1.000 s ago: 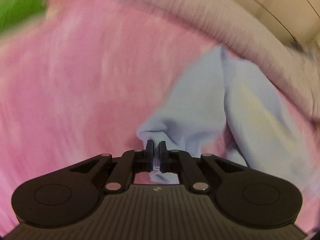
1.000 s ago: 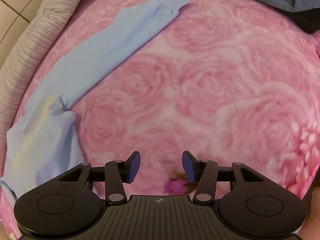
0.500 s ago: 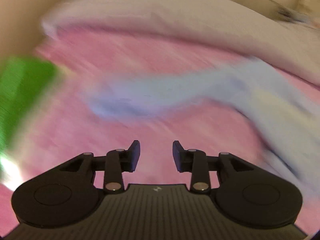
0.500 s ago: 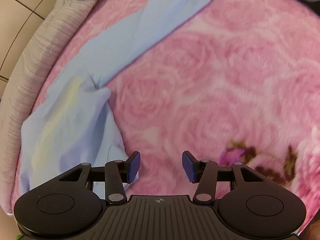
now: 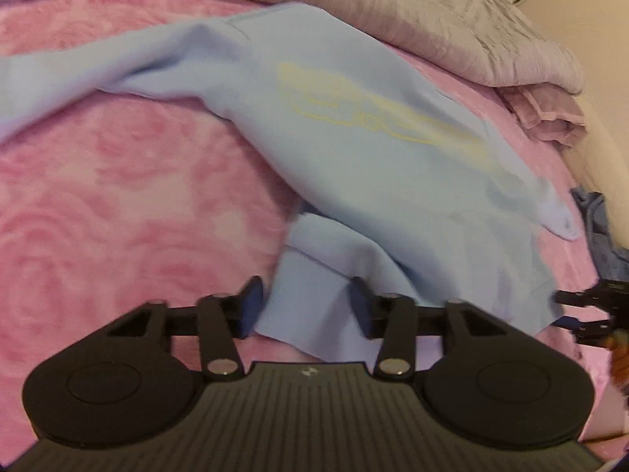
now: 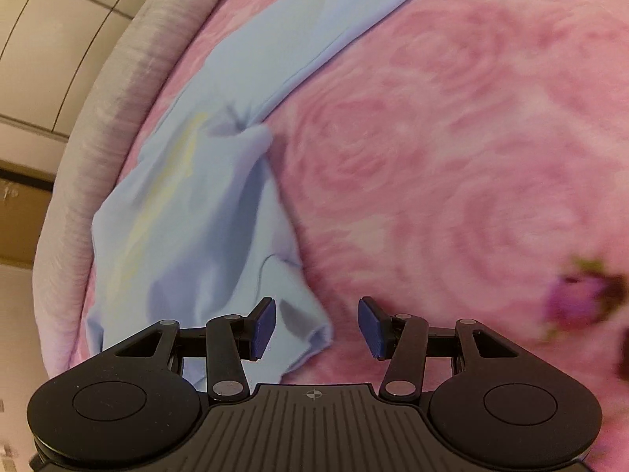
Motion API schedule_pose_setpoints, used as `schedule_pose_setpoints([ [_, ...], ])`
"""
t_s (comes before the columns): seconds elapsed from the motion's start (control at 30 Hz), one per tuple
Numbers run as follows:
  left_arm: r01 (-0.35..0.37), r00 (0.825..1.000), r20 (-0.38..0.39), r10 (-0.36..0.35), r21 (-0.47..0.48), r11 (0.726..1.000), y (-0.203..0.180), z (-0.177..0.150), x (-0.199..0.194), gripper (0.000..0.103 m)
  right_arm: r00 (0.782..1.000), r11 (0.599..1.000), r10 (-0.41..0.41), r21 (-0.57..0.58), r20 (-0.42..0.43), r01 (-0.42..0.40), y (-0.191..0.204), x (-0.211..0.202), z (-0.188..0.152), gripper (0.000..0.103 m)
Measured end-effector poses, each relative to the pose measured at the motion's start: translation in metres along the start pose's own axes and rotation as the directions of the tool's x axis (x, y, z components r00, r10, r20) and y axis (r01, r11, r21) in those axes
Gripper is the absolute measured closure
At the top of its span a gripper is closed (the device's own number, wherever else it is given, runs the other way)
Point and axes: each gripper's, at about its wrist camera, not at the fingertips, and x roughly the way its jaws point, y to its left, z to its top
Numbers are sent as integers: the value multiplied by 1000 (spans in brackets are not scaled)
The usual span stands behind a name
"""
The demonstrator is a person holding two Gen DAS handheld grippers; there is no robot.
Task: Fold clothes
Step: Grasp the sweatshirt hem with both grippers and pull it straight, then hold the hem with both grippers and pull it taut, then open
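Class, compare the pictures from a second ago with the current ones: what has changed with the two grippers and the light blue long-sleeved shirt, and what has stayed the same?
The left gripper let go of the sleeve cuff it pinched; its jaws opened, then closed slightly, and now straddle the hem of the light blue long-sleeved shirt without pressing it. The right gripper came closer to the shirt's corner. Unchanged: right jaws open and empty, shirt lying on the pink rose-patterned blanket.

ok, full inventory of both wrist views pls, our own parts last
long-sleeved shirt: 1, light blue with yellow print, spread on the blanket
blanket: 1, pink rose pattern, covering the bed
quilt: 1, grey-mauve, bunched along the bed's far edge
garment: 1, grey-blue, at the right edge, mostly hidden
left claw: 1, black with blue pads, open, shirt fabric between the pads
right claw: 1, black with blue pads, open over a shirt corner
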Motion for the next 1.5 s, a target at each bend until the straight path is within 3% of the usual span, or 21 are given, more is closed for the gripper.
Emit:
schedule_pose_setpoints([
  [0.03, 2, 1000, -9, -2, 17, 1000, -6, -1, 2, 95, 1000, 1000, 6, -26, 11, -5, 4, 4, -2, 59],
  [0.07, -3, 1000, -19, 4, 30, 1000, -11, -3, 0, 95, 1000, 999, 5, -48, 10, -4, 8, 5, -2, 99],
  [0.2, 9, 1000, 11, -8, -68, 998, -20, -12, -42, 96, 1000, 992, 14, -129, -2, -15, 22, -15, 2, 98],
  [0.27, 79, 996, 58, -70, -165, 983, -21, -15, -84, 98, 999, 984, 44, -170, -8, -44, 28, -54, 11, 98],
  [0.33, 177, 981, 126, -145, -295, 939, -25, -24, -136, 102, 997, 974, 75, -211, -17, -77, 36, -94, 20, 98],
  [0.43, 214, 976, 131, -173, -433, 876, -33, -53, -185, 102, 996, 945, 51, -320, -69, -70, 47, -146, 29, 99],
  [0.5, 155, 987, 39, -156, -495, 855, -39, -83, -186, 101, 987, 944, -33, -330, -155, -20, 35, -148, 27, 98],
  [0.57, 0, 991, -114, -64, -484, 875, -48, -114, -168, 101, 961, 946, -129, -322, -244, 45, 16, -142, 21, 95],
  [0.63, -101, 978, -210, 5, -447, 889, -57, -138, -147, 100, 923, 923, -260, -354, -283, 152, -3, -127, 9, 77],
  [0.7, -123, 974, -224, 28, -425, 897, -65, -152, -132, 90, 915, 904, -311, -377, -256, 202, -19, -123, 0, 66],
  [0.73, -118, 977, -209, 28, -428, 896, -67, -156, -128, 78, 920, 909, -305, -364, -245, 204, -27, -123, -2, 62],
  [0.8, -108, 986, -162, 40, -438, 893, -69, -161, -124, 68, 935, 929, -271, -316, -230, 192, -44, -123, -4, 57],
  [0.9, -144, 988, -120, 101, -427, 893, -66, -161, -115, 67, 953, 951, -233, -249, -192, 182, -64, -122, 0, 56],
  [1.0, -166, 986, -87, 142, -454, 876, -59, -164, -112, 64, 976, 971, -161, -203, -150, 129, -77, -119, 3, 55],
  [1.13, -172, 985, -69, 159, -500, 849, -49, -163, -100, 64, 992, 985, -45, -172, -118, 24, -83, -107, 5, 55],
  [1.27, -154, 988, -76, 134, -533, 832, -46, -165, -78, 67, 989, 990, 18, -133, -148, -38, -89, -81, -5, 57],
  [1.3, -143, 990, -66, 128, -535, 833, -46, -166, -78, 71, 986, 991, 33, -125, -161, -53, -88, -75, -8, 84],
  [1.33, -137, 991, -68, 119, -528, 838, -47, -165, -77, 86, 984, 991, 47, -117, -174, -69, -88, -69, -12, 98],
  [1.4, -124, 992, -75, 100, -512, 850, -48, -163, -77, 98, 987, 986, 7, -165, -163, -34, -77, -68, -15, 98],
  [1.5, -69, 998, -49, 50, -554, 830, -44, -164, -93, 101, 990, 965, -41, -263, -134, 5, -56, -88, -10, 98],
])
